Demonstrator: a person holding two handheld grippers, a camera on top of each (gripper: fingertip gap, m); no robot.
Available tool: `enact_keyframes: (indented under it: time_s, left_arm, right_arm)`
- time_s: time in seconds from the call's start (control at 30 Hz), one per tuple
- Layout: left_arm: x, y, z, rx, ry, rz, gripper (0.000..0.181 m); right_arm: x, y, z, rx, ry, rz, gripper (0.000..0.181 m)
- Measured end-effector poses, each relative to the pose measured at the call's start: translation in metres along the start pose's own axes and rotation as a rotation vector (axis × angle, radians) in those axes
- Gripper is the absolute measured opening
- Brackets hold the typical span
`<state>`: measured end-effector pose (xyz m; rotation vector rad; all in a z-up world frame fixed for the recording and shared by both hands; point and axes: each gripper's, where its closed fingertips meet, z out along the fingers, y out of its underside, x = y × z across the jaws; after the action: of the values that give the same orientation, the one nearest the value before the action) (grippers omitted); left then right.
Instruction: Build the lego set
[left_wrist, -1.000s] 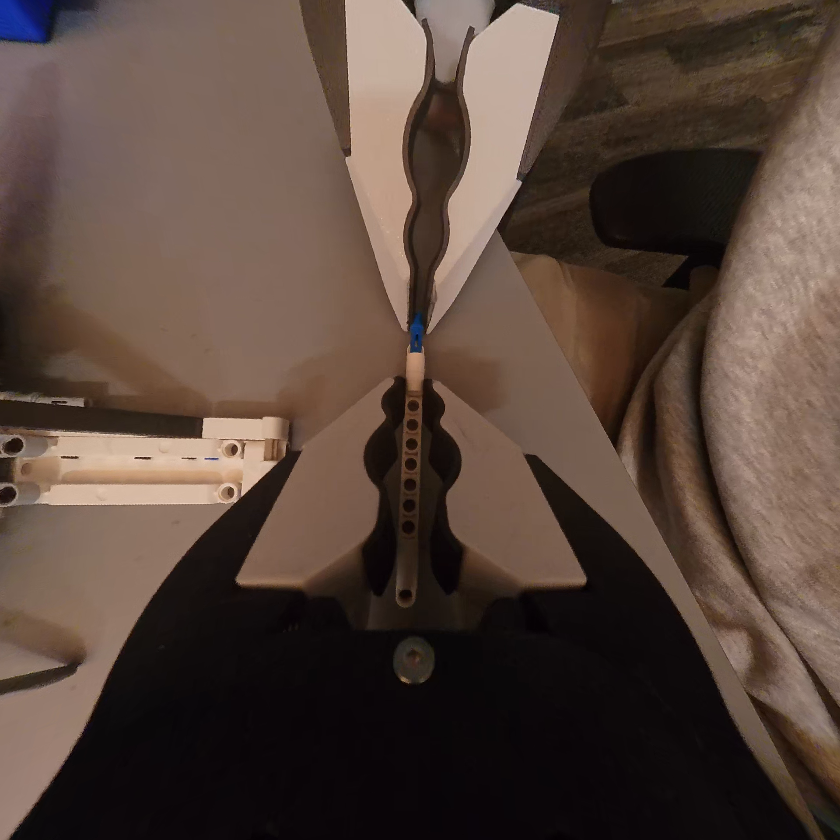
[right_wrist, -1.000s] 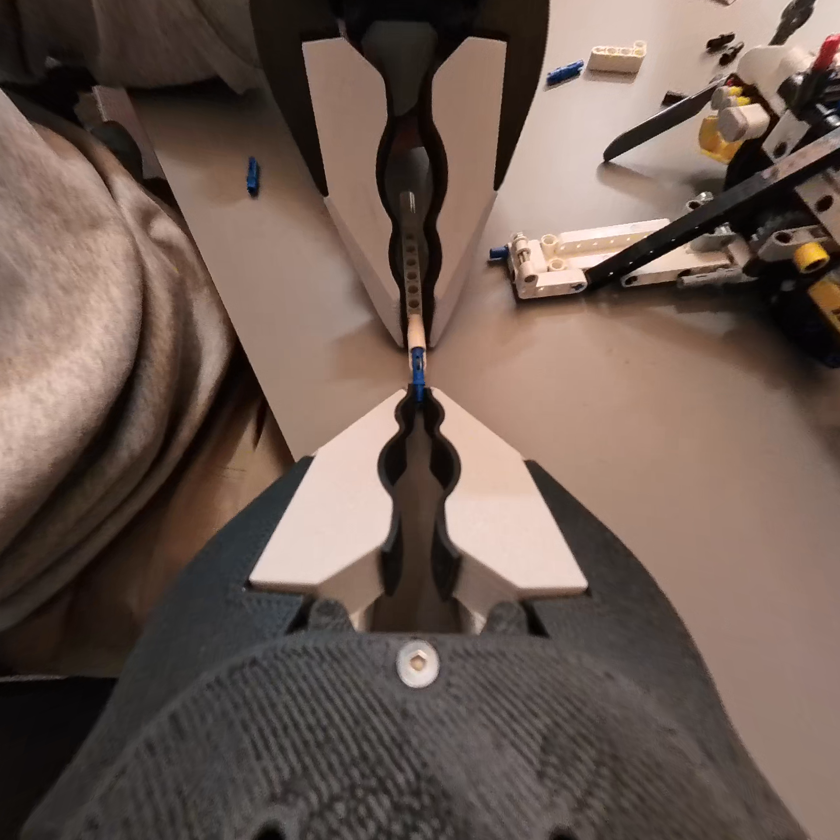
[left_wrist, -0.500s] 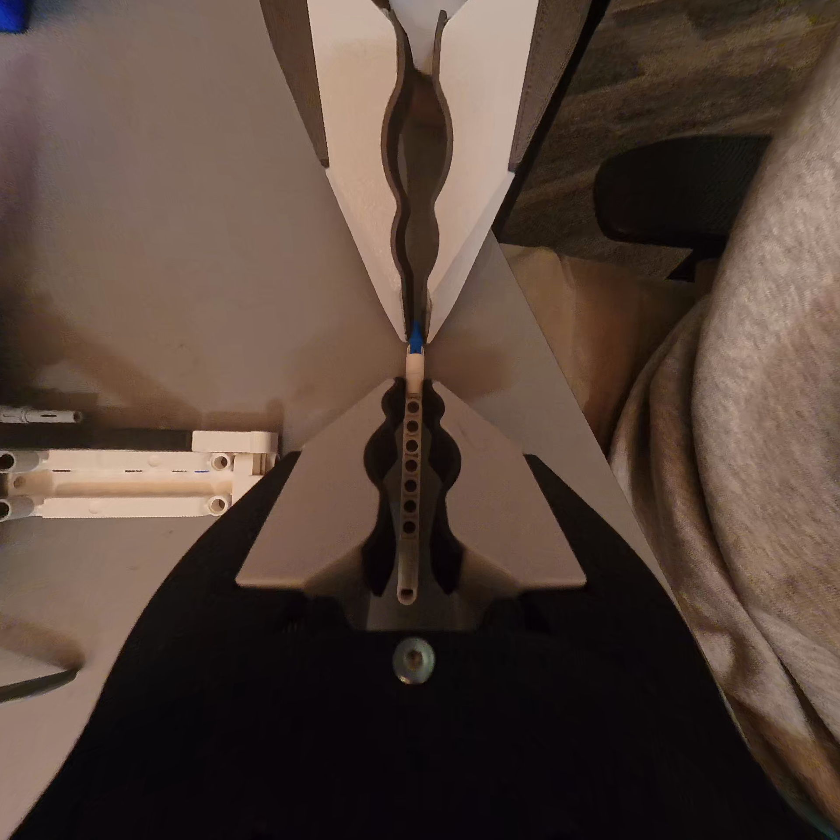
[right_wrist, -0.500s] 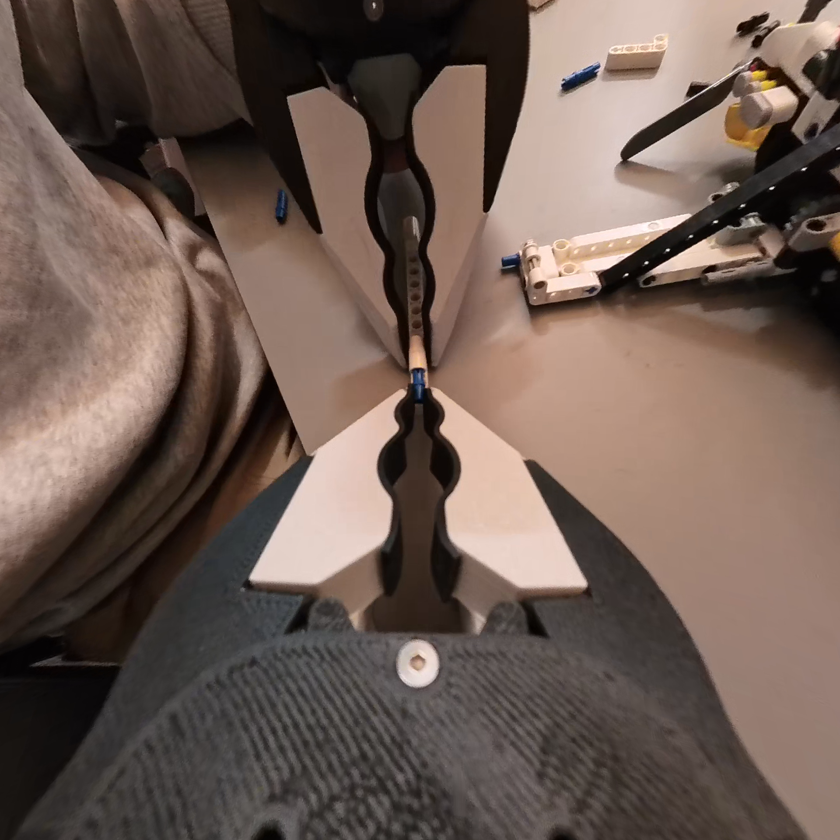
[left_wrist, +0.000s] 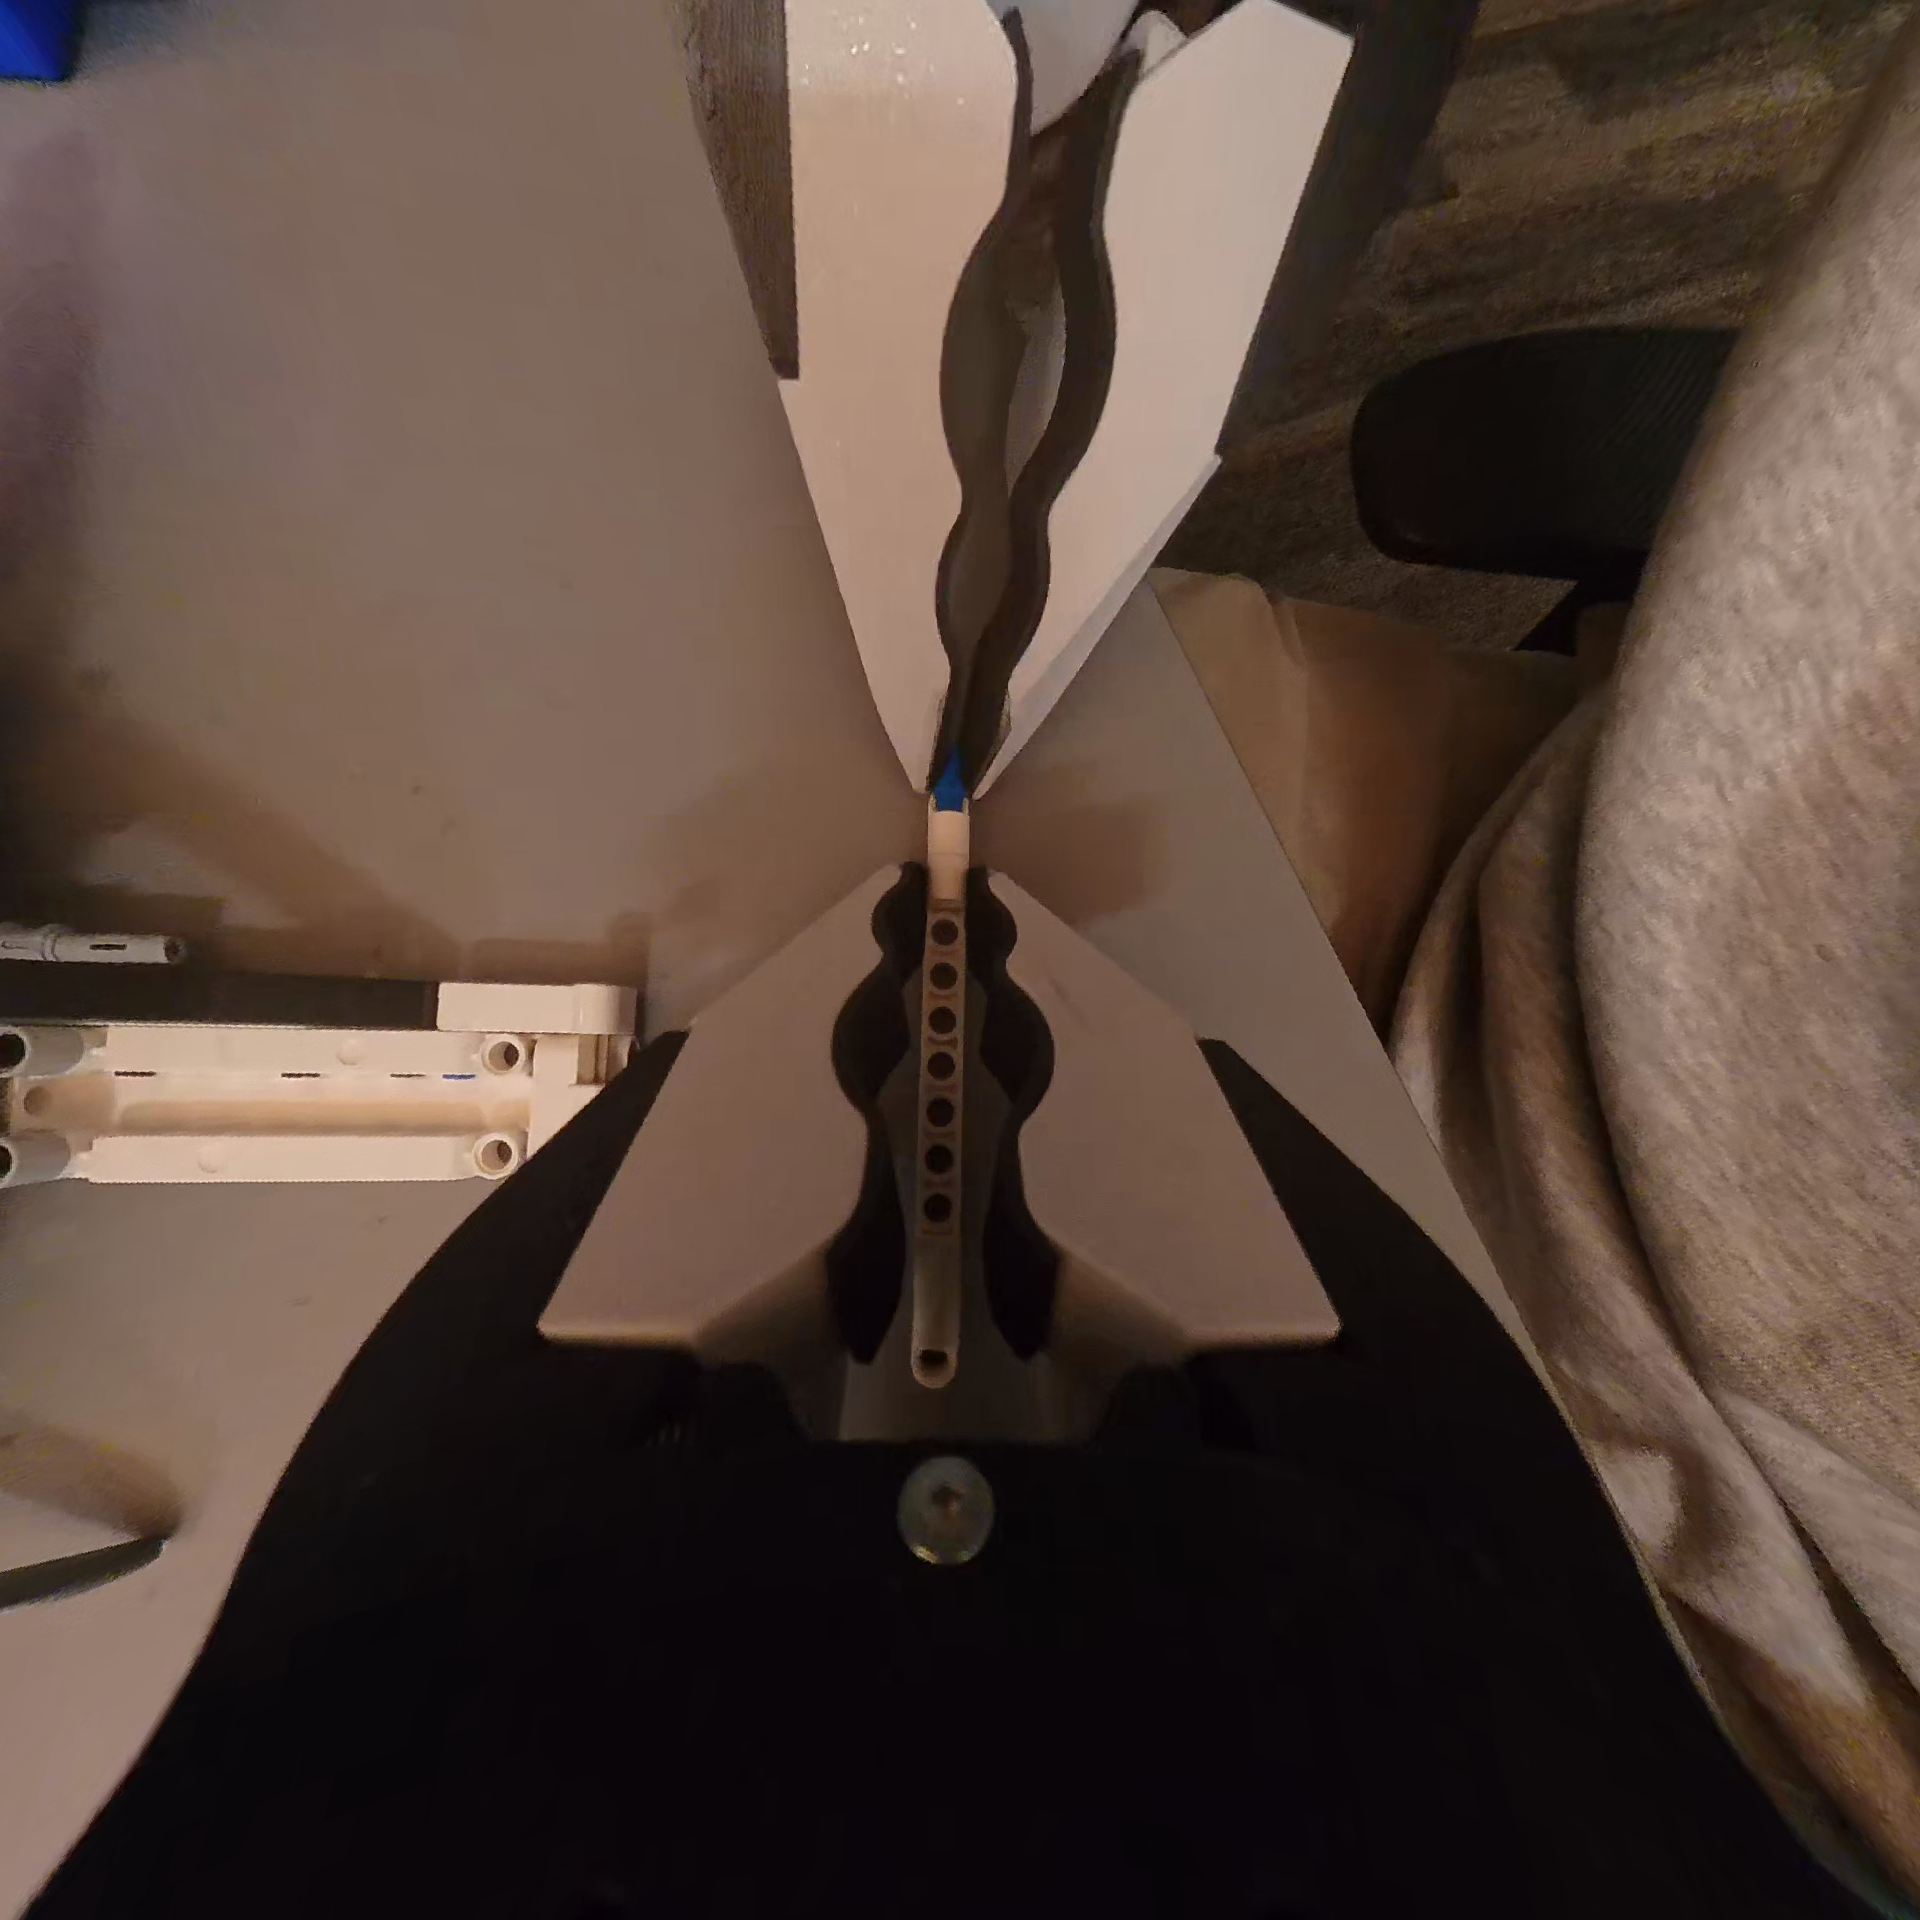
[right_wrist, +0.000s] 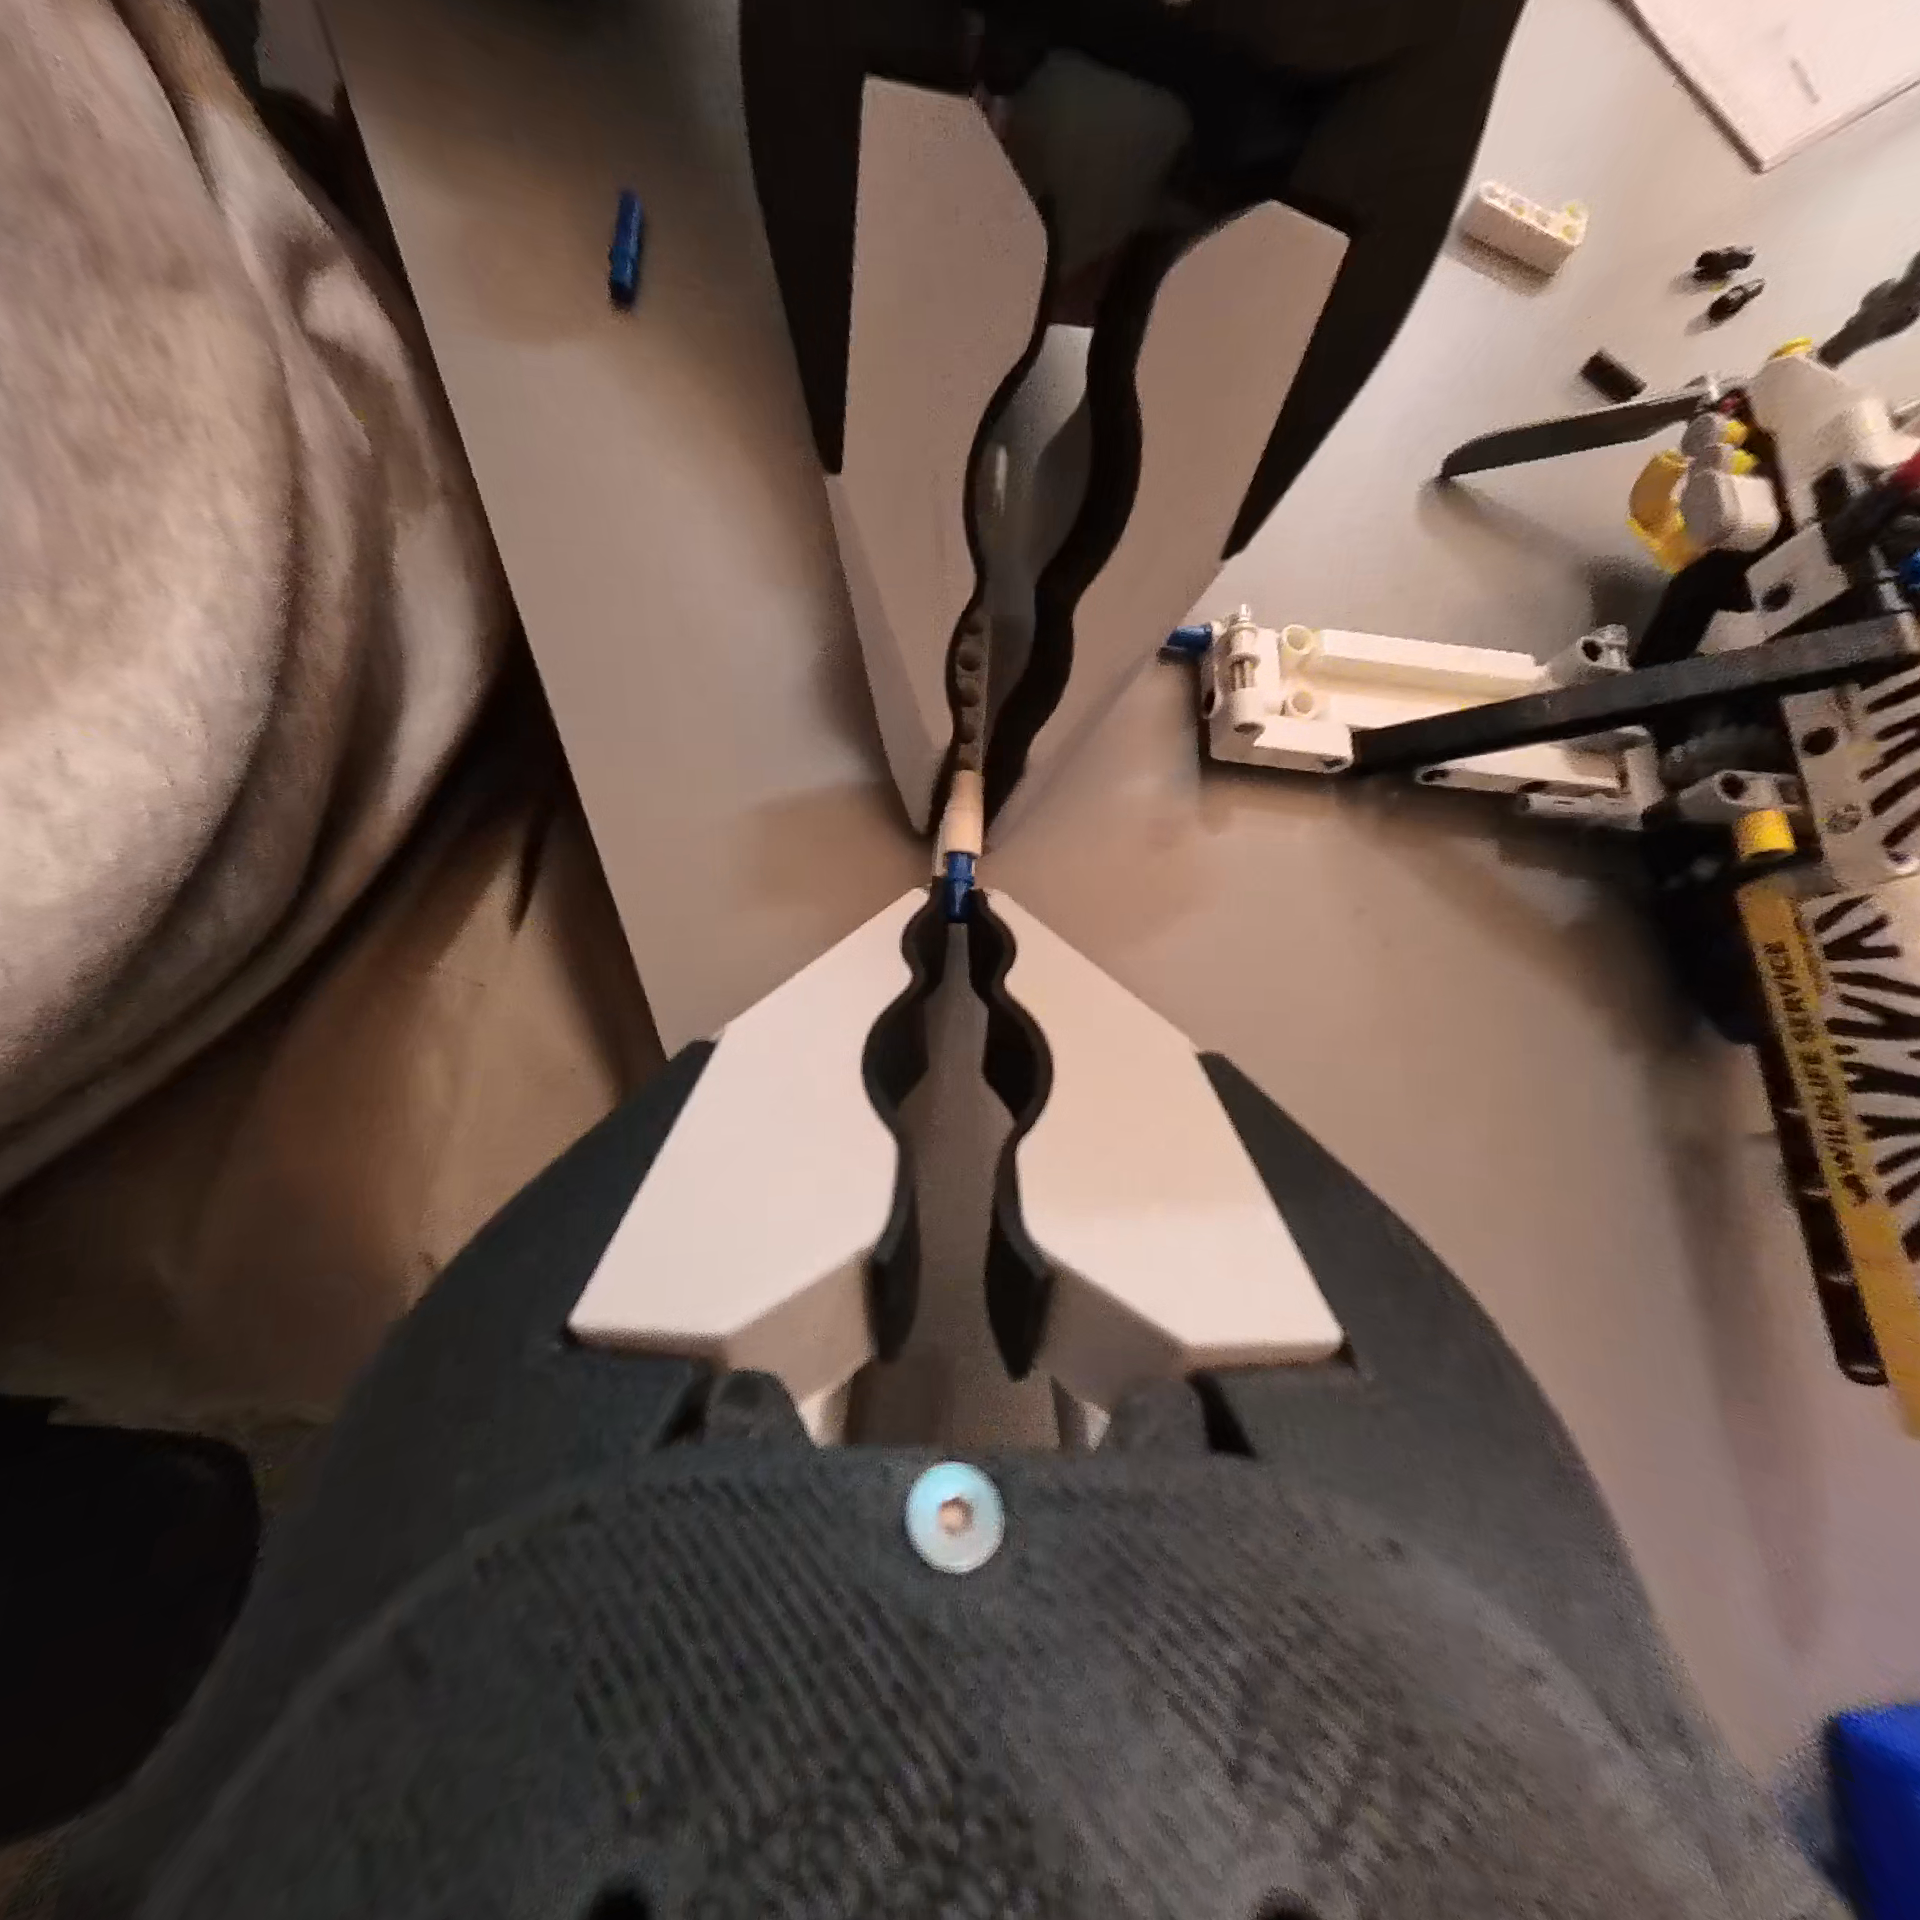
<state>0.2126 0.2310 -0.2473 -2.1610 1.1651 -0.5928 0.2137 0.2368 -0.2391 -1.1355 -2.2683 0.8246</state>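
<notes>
My left gripper (left_wrist: 948, 878) is shut on a long grey beam with holes (left_wrist: 940, 1101), which lies between its fingers and ends in a white tip (left_wrist: 948, 847). My right gripper (right_wrist: 954, 909) is shut on a small blue pin (right_wrist: 954, 899). The two grippers face each other tip to tip over the table's edge. The blue pin (left_wrist: 948, 795) touches the beam's white tip (right_wrist: 961, 826). In the right wrist view the grey beam (right_wrist: 971, 691) shows between the left gripper's fingers.
A white beam assembly (left_wrist: 312, 1101) lies left of my left gripper; in the right wrist view it (right_wrist: 1382, 701) joins a larger black, yellow and white model (right_wrist: 1808, 790). Loose parts lie beyond: a blue pin (right_wrist: 624, 249), a white brick (right_wrist: 1522, 223). A person's grey clothing (left_wrist: 1714, 935) is beside the table. The tips of both grippers are at nearly the same place. The white brick (right_wrist: 1522, 223) is about equally far from each gripper, around 25 centimetres.
The blue pin has closed in on the beam's white tip, with less of the pin showing now. Both grippers tilted slightly and the right wrist view swung toward the model.
</notes>
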Motion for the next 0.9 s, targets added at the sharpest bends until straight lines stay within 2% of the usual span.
enact_keyframes:
  time_s: [0.2, 0.43, 0.63, 0.77, 0.83, 0.87, 0.9]
  left_arm:
    - [0.000, 0.000, 0.000, 0.012, -0.005, -0.012, 0.005]
    - [0.000, -0.001, 0.000, 0.031, -0.009, -0.028, 0.005]
    - [-0.002, 0.001, -0.001, 0.028, -0.026, -0.029, 0.006]
    - [-0.008, -0.002, 0.001, 0.046, -0.078, -0.103, 0.006]
    - [-0.011, 0.000, -0.001, 0.031, -0.096, -0.137, 0.011]
    - [-0.009, 0.000, -0.002, 0.024, -0.083, -0.154, 0.020]
    - [-0.007, 0.000, -0.004, 0.020, -0.072, -0.171, 0.036]
  right_arm:
    - [0.001, -0.004, 0.002, 0.090, -0.112, 0.193, 0.002]
    - [0.000, -0.007, 0.005, 0.018, -0.104, 0.123, 0.002]
    - [0.002, -0.006, 0.005, 0.091, -0.064, 0.232, 0.004]
    - [0.012, -0.003, -0.003, 0.154, 0.044, 0.366, 0.027]
    - [0.015, -0.005, -0.007, 0.238, 0.092, 0.424, 0.035]
    - [0.016, -0.004, -0.007, 0.269, 0.118, 0.446, 0.037]
    - [0.018, -0.004, -0.009, 0.295, 0.148, 0.461, 0.037]
